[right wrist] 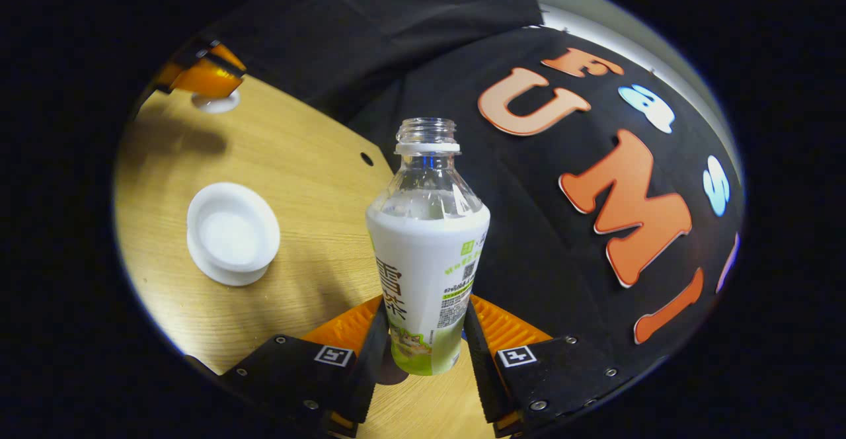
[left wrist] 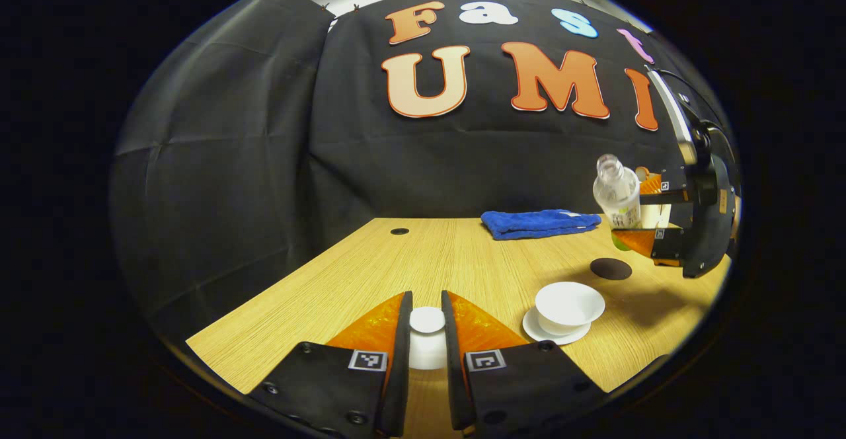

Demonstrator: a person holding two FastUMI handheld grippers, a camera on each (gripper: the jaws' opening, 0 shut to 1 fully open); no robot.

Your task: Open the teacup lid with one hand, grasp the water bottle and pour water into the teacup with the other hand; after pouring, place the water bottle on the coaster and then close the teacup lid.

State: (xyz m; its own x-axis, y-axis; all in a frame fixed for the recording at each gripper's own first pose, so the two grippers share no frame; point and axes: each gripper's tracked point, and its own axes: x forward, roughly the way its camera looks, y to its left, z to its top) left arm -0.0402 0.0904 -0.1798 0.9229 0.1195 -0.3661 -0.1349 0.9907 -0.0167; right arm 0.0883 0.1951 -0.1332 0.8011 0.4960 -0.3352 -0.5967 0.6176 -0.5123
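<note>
lid (left wrist: pixel 427 320) pinched in left gripper (left wrist: pixel 427 333); right gripper (right wrist: pixel 426 333) clamps bottle (right wrist: pixel 428 254), lifted.

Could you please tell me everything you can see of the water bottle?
The water bottle is clear plastic, uncapped, with a white and green label round its body. The right gripper is shut on its lower part and holds it in the air, near upright, above the wooden table, up and to the side of the open teacup.
</note>
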